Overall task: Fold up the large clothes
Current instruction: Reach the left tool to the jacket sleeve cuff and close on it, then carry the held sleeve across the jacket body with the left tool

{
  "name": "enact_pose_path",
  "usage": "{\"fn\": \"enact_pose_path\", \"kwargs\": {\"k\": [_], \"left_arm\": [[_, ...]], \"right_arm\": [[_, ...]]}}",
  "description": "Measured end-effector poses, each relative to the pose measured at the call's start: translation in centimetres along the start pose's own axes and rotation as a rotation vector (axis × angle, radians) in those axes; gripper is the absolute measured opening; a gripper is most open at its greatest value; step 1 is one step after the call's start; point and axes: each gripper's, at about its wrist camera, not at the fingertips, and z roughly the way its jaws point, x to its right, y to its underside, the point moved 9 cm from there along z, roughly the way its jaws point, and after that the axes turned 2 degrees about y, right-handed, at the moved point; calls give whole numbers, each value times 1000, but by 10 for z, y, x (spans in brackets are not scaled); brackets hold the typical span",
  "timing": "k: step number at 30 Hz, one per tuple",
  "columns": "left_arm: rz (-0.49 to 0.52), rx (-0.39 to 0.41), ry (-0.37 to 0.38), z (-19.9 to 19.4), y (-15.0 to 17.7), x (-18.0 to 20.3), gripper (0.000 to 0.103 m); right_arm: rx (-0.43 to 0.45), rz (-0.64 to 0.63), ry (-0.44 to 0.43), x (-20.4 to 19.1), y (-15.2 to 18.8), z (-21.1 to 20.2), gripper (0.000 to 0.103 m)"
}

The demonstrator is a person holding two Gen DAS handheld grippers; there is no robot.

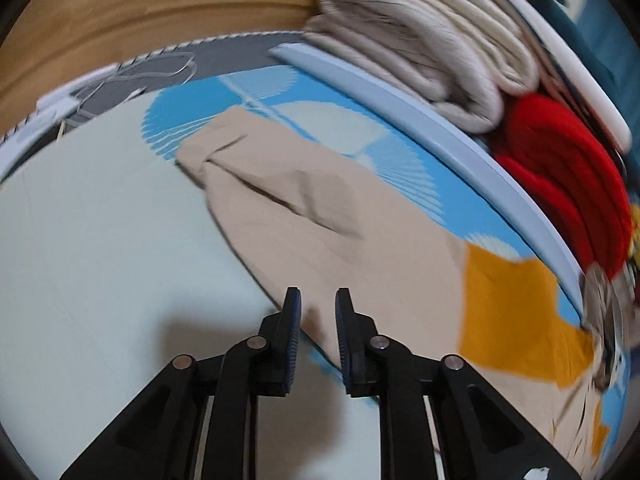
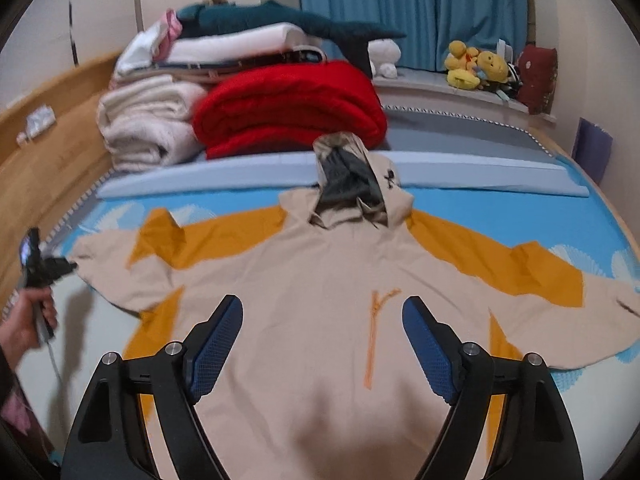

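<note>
A large beige hooded jacket with orange panels lies spread flat on the blue patterned bed cover, both sleeves out to the sides and the hood toward the far end. My right gripper hovers over the jacket's chest, jaws wide open with nothing between them. In the left wrist view, my left gripper points down over the beige left sleeve, with a narrow gap between its fingers and no cloth in it. The right wrist view shows that left gripper at the sleeve's end, held by a hand.
Folded red blanket and white blankets are stacked behind a light blue foam strip. A wooden bed frame runs along the left. Plush toys sit on the sill by the blue curtain.
</note>
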Motion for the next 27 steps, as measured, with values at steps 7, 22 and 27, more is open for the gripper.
{"fn": "enact_pose_path", "kwargs": {"k": [7, 22, 27], "left_arm": [[-135, 2, 26, 25, -30, -44, 26], [-166, 62, 49, 29, -45, -30, 0], [18, 177, 155, -44, -75, 75, 0]], "right_arm": [[-74, -34, -7, 1, 13, 22, 19], [-177, 39, 12, 28, 37, 42, 52], [-198, 70, 22, 39, 36, 39, 6]]}}
